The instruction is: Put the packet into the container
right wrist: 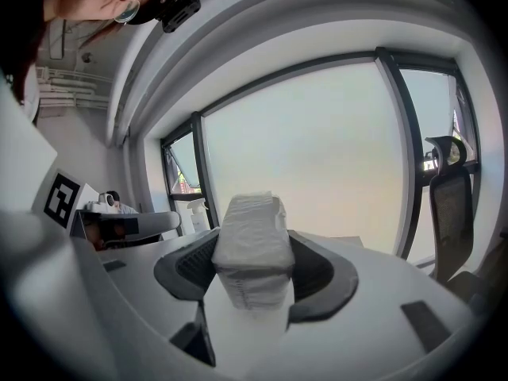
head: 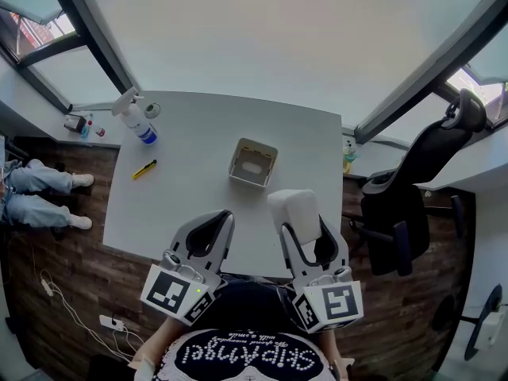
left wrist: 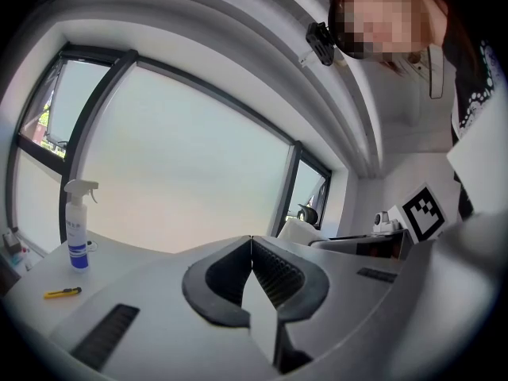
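The left gripper, jaws pressed together on nothing, hangs over the near edge of the table. The container, open side up, lies at about 11 o'clock from the right gripper. Both grippers look about equally near it. The right jaws clamp the white packet, its long axis pointing past the tips toward 12 o'clock. No print on the packet is legible; the shirt seems to read "SkipAngel".
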Demonstrator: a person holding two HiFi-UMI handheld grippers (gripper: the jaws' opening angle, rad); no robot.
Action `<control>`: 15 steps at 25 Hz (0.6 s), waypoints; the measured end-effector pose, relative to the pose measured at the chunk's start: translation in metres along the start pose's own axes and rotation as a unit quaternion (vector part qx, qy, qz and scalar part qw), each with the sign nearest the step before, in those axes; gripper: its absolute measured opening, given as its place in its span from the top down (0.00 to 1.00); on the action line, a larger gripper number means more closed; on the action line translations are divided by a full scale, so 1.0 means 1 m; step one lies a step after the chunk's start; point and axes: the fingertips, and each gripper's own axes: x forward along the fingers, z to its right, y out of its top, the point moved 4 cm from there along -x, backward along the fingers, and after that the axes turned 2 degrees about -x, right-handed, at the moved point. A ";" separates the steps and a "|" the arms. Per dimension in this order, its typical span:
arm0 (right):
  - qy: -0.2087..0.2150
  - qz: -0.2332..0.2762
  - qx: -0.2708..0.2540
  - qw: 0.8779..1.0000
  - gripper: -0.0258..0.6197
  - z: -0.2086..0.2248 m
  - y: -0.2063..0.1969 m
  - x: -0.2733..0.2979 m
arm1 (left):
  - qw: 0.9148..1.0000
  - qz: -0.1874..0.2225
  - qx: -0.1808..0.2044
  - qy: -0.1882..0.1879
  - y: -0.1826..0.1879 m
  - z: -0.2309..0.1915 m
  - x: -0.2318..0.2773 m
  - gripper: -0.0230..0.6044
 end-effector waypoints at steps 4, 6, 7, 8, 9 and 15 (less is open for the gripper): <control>-0.001 0.000 0.004 1.000 0.56 -0.007 0.001 0.003 | 1.000 -0.005 0.002 -0.005 0.004 -0.004 -0.002 0.95; -0.001 -0.001 0.005 1.000 0.56 -0.009 0.001 0.003 | 1.000 -0.005 0.002 -0.008 0.006 -0.004 -0.002 0.95; -0.002 -0.001 0.005 1.000 0.56 -0.010 0.001 0.002 | 1.000 -0.005 0.003 -0.011 0.007 -0.003 -0.003 0.95; -0.003 -0.001 0.005 1.000 0.56 -0.011 0.002 0.002 | 1.000 -0.005 0.003 -0.013 0.008 -0.002 -0.003 0.95; -0.004 0.000 0.005 1.000 0.56 -0.012 0.002 0.001 | 1.000 -0.004 0.003 -0.015 0.009 -0.002 -0.003 0.95; -0.005 0.010 -0.002 1.000 0.56 -0.016 0.007 0.002 | 1.000 -0.002 0.008 -0.022 0.009 -0.002 -0.003 0.95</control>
